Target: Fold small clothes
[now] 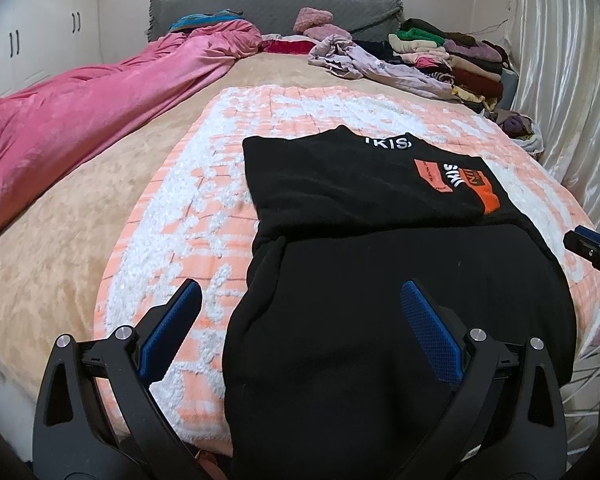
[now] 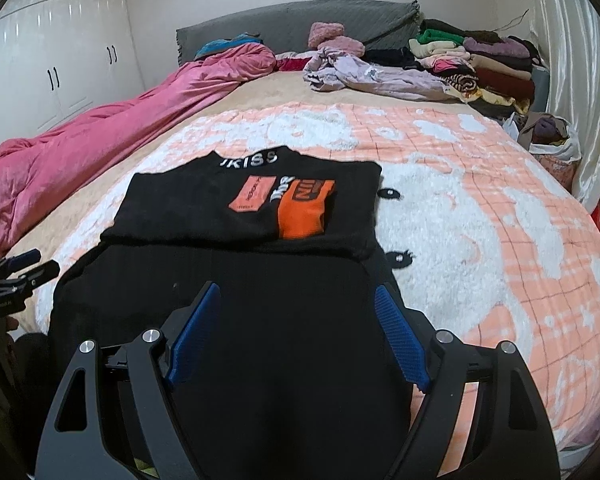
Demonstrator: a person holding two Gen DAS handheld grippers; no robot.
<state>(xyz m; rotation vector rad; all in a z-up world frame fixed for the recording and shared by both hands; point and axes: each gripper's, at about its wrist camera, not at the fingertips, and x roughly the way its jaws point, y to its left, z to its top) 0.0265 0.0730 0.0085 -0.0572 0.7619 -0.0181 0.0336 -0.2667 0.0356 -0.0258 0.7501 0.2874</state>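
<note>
Both grippers, left (image 1: 300, 312) and right (image 2: 298, 312), jaws wide, gripping nothing, above black shirt (image 2: 228, 320) on blanket (image 2: 480, 240); near hem beneath jaws, folded top ahead, bare blanket right.

The left gripper (image 1: 302, 294) is held with its blue-padded jaws spread wide and nothing clamped between them, angled downward. The right gripper (image 2: 298, 298) is likewise carried wide apart and tilted down, with nothing pinched. The two are kept side by side, apart.
</note>
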